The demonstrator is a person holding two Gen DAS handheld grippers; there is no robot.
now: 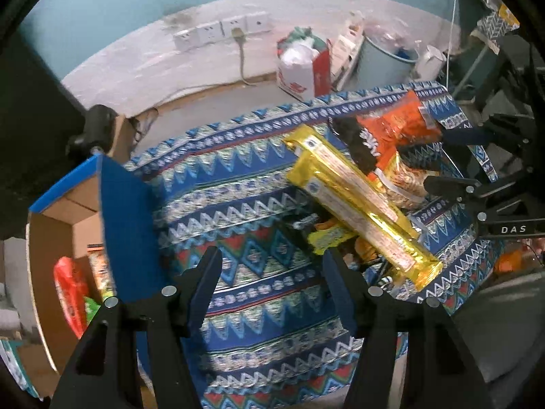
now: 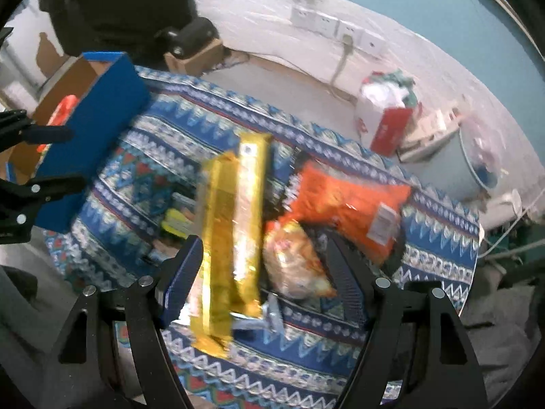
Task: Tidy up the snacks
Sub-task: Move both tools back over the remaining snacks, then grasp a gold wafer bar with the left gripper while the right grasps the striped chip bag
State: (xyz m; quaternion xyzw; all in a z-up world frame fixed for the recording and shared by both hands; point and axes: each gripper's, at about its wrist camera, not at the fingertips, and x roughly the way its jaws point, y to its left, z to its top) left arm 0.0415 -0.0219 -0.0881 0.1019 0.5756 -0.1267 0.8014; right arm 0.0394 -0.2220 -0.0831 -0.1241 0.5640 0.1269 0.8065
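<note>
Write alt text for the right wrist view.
The open right gripper hovers over long gold snack packs and an orange bag on a patterned tablecloth; a blue box sits far left.

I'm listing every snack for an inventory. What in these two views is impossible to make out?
- Small packets under the gold packages: mostly covered in the left wrist view, smeared in the right wrist view.
- Gold package print: motion-blurred in the right wrist view.
- Blue box contents: its wall and the frame edge hide all but red and green wrappers.
- Orange bag label: too blurred to read.
</note>
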